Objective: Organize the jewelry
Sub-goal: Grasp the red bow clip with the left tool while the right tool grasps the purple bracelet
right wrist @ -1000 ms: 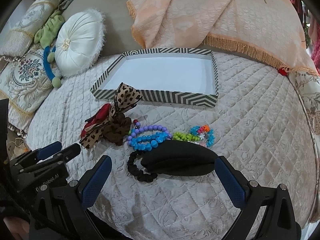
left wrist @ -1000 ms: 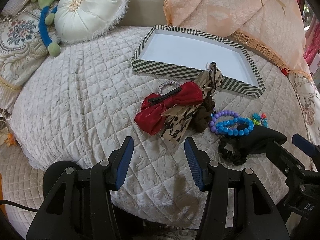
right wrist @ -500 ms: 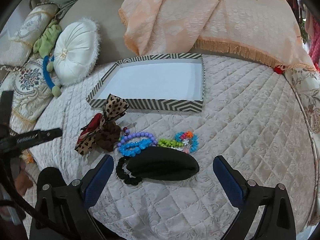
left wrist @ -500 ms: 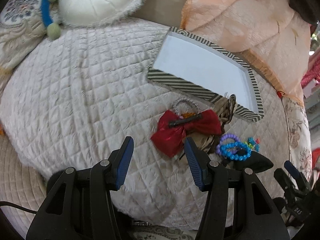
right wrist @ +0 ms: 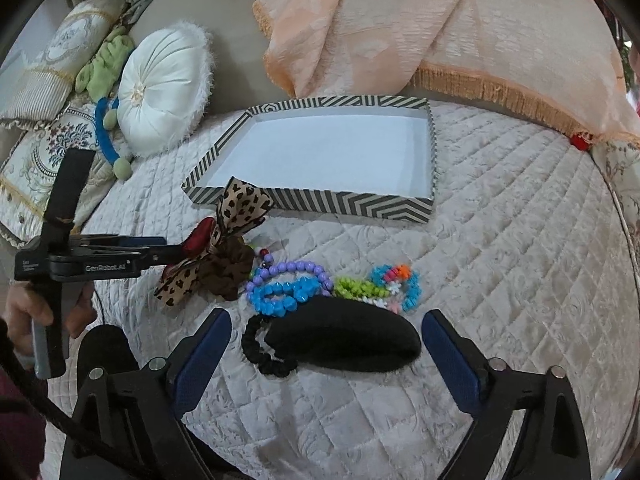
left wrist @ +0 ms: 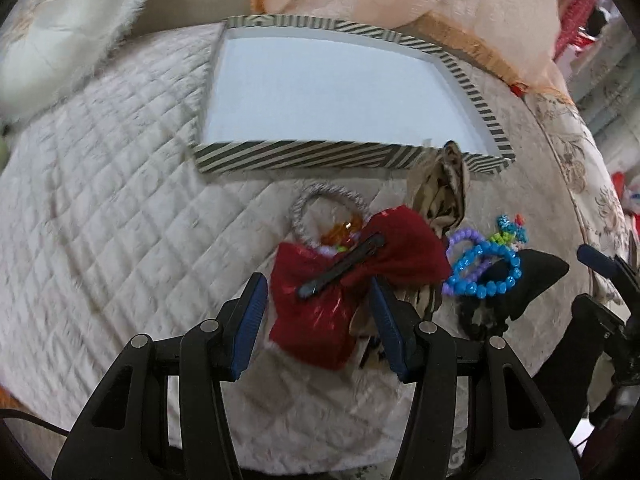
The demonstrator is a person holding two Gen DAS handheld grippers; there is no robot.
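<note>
On the bed (right wrist: 520,280) the tray (right wrist: 312,202) lies behind a row of pieces — bow clip (left wrist: 352,272) at left, bead bracelets (right wrist: 288,286) to its right, hair bun pad (right wrist: 344,340) in front — round cushion (right wrist: 160,88) far left.

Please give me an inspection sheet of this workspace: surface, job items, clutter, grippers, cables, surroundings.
Surface: quilted cream bedspread.
Job's things: striped tray, nothing in it; red bow, leopard bow, blue bead bracelet, black pouch lie in front of it.
Clutter: nothing seen.
Grippers: left gripper open around the red bow; right gripper open around the black pouch.
Cables: black cable at left.
Surroundings: white round cushion, peach fringed cloth.
</note>
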